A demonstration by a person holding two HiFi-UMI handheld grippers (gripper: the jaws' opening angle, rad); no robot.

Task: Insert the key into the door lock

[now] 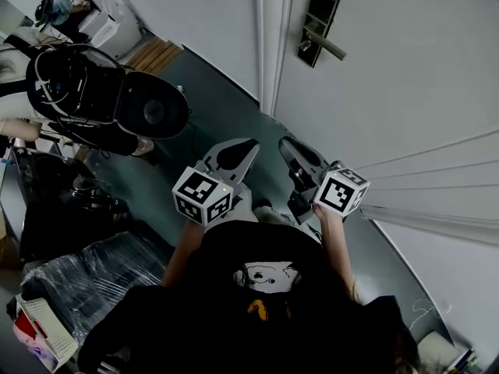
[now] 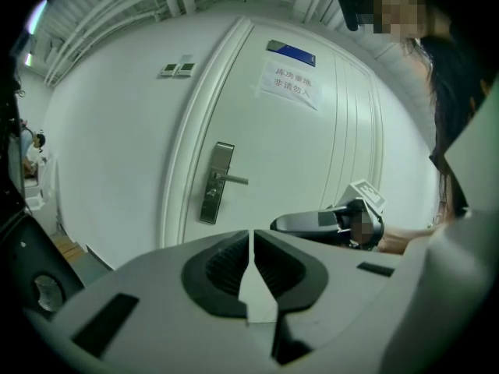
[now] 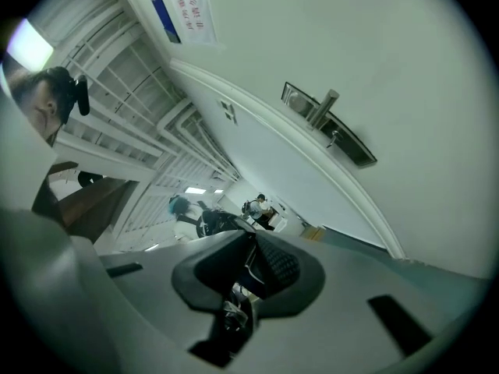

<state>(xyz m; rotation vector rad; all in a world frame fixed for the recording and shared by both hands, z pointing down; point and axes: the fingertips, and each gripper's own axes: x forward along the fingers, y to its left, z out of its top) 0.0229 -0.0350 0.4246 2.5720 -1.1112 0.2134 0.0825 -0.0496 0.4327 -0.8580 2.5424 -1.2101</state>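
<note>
The lock plate with its lever handle is on the white door ahead of me, well beyond both grippers. My left gripper is shut with nothing between its jaws; in its own view the lock plate stands to the upper left of the jaw tips. My right gripper is shut on a small metal key, whose ring hangs below the pads. The lock plate appears tilted at the upper right of the right gripper view. The keyhole itself is too small to make out.
A black chair with gear and plastic-wrapped goods stand on the floor to my left. The door frame runs left of the lock. A paper notice hangs on the door. A person sits far off.
</note>
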